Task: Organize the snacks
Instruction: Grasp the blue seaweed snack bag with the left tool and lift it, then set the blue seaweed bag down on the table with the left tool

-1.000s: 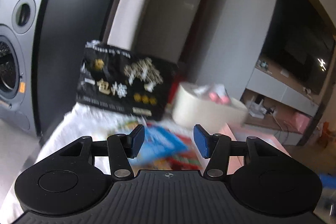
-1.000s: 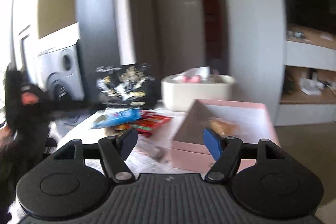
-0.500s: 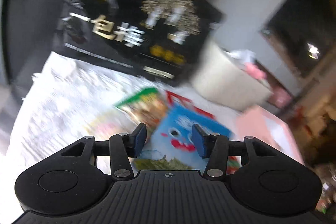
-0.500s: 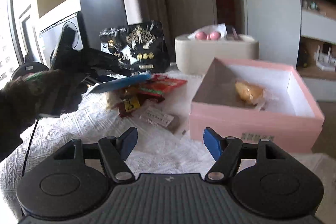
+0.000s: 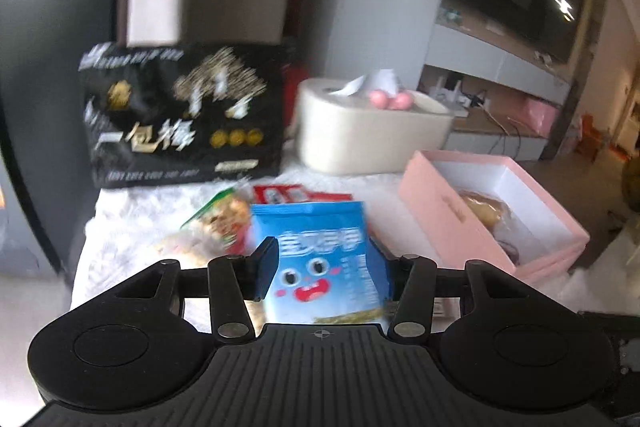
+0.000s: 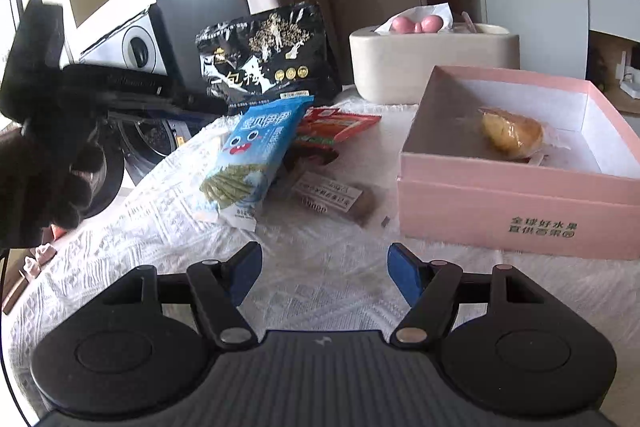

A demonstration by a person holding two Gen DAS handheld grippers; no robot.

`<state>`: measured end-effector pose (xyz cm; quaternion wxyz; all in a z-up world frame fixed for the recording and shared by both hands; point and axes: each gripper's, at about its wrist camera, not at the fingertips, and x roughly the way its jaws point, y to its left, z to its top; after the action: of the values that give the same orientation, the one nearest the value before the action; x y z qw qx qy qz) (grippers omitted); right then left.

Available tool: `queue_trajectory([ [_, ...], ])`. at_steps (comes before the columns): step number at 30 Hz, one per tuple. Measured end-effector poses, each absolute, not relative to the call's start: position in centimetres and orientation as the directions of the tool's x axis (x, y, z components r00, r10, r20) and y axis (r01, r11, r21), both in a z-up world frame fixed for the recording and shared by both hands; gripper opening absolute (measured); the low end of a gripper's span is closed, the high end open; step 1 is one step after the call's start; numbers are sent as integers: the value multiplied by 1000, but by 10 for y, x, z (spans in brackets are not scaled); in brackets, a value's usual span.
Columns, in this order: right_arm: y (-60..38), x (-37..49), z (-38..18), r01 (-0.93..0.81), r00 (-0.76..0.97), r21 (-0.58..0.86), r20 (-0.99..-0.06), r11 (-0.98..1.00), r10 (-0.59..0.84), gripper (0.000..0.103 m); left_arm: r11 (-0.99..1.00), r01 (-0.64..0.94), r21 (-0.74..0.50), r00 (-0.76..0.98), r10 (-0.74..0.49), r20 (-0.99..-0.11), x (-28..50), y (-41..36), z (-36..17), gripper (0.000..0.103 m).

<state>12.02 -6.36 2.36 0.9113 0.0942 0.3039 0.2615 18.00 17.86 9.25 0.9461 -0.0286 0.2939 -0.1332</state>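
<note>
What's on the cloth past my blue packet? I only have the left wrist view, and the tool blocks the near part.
Observer: A brown wrapped bar with a white label lies flat between the blue packet and the pink box.
Operator: Is the right tool carrying anything?
Observer: No. The right tool is open over the white cloth, with nothing between its fingers.
Operator: Is my packet off the table?
Observer: The left tool has just been closing with the packet between its jaws. From the right wrist view the packet stands tilted, top end raised. I can't tell whether its lower corner touches the cloth.
</note>
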Motion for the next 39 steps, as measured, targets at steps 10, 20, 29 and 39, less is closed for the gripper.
queue_trajectory([
  [10, -77, 123, 14, -359, 677, 396, -512, 845, 528, 70, 909, 277, 311, 823, -57, -566, 155, 95, 50, 57],
  [20, -82, 124, 9, -346, 671, 436, -504, 831, 544, 70, 947, 303, 106, 798, -192, -572, 160, 105, 44, 61],
  [29, -79, 127, 7, -350, 661, 441, -508, 826, 552, 73, 986, 62, -154, 854, -133, -504, 170, 173, 62, 58],
  [39, -77, 137, 6, -387, 602, 485, -511, 784, 613, 92, 917, 32, -398, 790, -267, -552, 189, 207, 36, 58],
])
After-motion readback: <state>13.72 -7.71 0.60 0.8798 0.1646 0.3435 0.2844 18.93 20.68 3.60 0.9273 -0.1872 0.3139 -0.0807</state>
